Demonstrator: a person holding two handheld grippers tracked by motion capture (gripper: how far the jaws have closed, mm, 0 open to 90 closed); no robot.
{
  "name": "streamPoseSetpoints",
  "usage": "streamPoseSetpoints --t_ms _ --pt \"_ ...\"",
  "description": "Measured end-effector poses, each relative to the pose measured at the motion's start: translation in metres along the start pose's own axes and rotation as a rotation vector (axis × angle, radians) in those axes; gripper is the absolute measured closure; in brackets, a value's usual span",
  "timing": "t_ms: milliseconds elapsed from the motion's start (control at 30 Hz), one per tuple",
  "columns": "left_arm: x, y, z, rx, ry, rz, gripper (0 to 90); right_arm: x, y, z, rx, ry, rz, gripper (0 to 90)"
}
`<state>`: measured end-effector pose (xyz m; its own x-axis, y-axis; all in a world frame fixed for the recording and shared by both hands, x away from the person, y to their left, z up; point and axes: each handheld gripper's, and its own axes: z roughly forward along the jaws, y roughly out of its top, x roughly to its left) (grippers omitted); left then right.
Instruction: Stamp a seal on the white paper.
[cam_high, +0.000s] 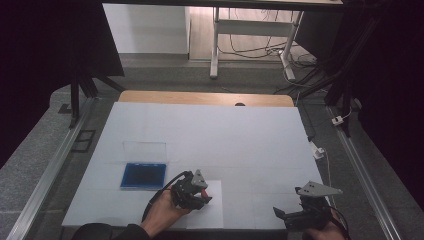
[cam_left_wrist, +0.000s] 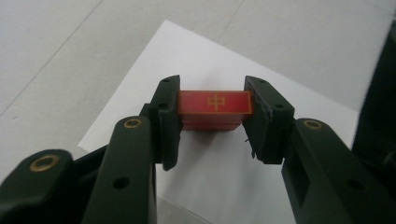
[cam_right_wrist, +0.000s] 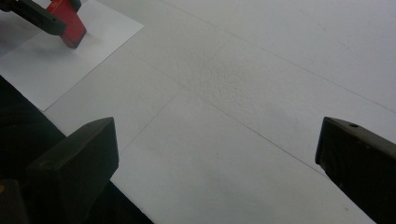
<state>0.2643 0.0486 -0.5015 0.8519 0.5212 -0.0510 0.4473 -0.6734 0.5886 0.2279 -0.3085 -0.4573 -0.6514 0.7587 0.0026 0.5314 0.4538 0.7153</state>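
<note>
While the left gripper (cam_left_wrist: 212, 123) clamps a small red block (cam_left_wrist: 214, 108) by its 2 short ends, the block hangs tilted just over a white sheet of paper (cam_left_wrist: 219, 172) near the front edge of the table (cam_high: 210, 130). On the block's upper face sits a gold mark, and the jaws press flat against both ends. Seen from the right gripper view, the block's lower corner looks close to the paper, though I cannot tell whether it touches. The right gripper (cam_high: 295, 216) rests well apart at the front right, its jaws wide apart with nothing between them. An open box with a blue pad (cam_high: 144, 175) and a clear lid lies to the left of the paper.

If this block is a stamp, the risks seem plain. A tilted landing would press only 1 edge and leave a partial print. Nothing holds the loose paper, so a sideways drag could slide it and smear the mark. The end grip could also let the block pivot under downward pressure.
</note>
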Motion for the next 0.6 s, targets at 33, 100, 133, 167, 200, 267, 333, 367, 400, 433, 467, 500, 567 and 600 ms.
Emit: streamPoseSetpoints --t_ms 33,100,133,167,200,267,333,367,400,433,467,500,567,600 --pt "-0.001 0.000 -0.001 -0.003 0.004 0.004 58.5 0.000 0.000 0.000 0.000 0.000 0.000 0.0" --pt "-0.001 0.001 -0.003 -0.009 0.006 0.010 58.6 0.000 0.000 0.000 0.000 0.000 0.000 0.0" --pt "-0.001 0.001 -0.004 -0.011 0.007 0.010 58.5 0.000 0.000 0.000 0.000 0.000 0.001 0.0" --pt "-0.001 0.001 -0.005 -0.016 0.007 0.009 58.5 0.000 0.000 0.000 0.000 0.001 0.000 0.0" --pt "-0.001 0.001 -0.006 -0.019 0.005 0.007 58.5 0.000 0.000 0.000 0.000 0.001 0.001 0.0" --pt "-0.001 0.001 -0.009 -0.026 0.007 0.005 58.5 0.000 0.000 0.000 0.000 0.001 0.001 0.0" --pt "0.000 0.001 -0.012 -0.033 0.005 0.000 58.5 0.000 0.000 0.000 -0.001 0.000 0.001 0.0" --pt "0.000 0.001 -0.013 -0.039 0.004 -0.005 58.5 0.000 0.000 0.000 -0.001 0.000 0.000 0.0" --pt "0.001 0.001 -0.014 -0.039 0.003 -0.001 58.5 0.000 0.000 0.000 -0.001 0.000 0.000 0.0" --pt "0.001 0.001 -0.016 -0.044 0.003 -0.004 58.5 0.000 0.000 0.000 -0.001 0.001 0.000 0.0" --pt "0.001 0.001 -0.017 -0.048 0.003 -0.008 58.5 0.000 0.000 0.000 -0.001 0.001 0.000 0.0" --pt "0.002 0.001 -0.018 -0.050 0.001 -0.008 58.5 0.000 0.000 0.000 -0.001 0.002 0.001 0.0" --pt "0.003 0.000 -0.020 -0.056 -0.002 -0.009 58.5 0.000 0.000 0.000 -0.002 0.002 0.001 0.0" --pt "0.003 0.000 -0.021 -0.056 -0.002 -0.008 58.5 0.000 0.000 0.000 -0.002 0.002 0.001 0.0"
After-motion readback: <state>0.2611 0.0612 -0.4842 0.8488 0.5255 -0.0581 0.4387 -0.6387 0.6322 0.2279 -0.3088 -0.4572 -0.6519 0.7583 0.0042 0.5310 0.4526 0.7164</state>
